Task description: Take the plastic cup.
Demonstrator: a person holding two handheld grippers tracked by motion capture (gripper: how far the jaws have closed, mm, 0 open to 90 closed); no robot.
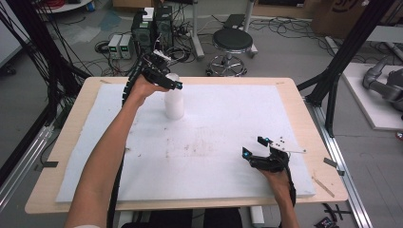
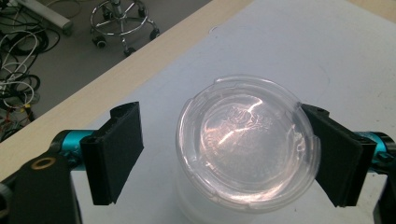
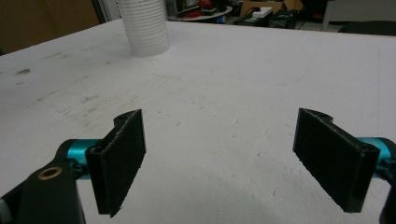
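Observation:
A white ribbed cup stack (image 1: 174,103) stands upright at the back left of the white mat (image 1: 214,142). A clear round plastic lid (image 2: 247,140) sits on its top. My left gripper (image 1: 172,83) hovers over the cup, open, with its jaws on either side of the lid (image 2: 227,156). The right pad (image 2: 338,158) is at the lid's rim; the left pad (image 2: 116,154) stands apart from it. My right gripper (image 1: 255,147) rests low near the front right of the mat, open with nothing between its jaws (image 3: 226,158). From there the cup stack (image 3: 144,28) shows far ahead on the left.
The mat covers a wooden table (image 1: 304,118). Behind the table's far edge are a black stool (image 1: 232,42), power boxes (image 1: 152,28) and loose cables on the floor. A black frame post (image 1: 342,61) rises at the right. Small dark specks dot the mat's middle.

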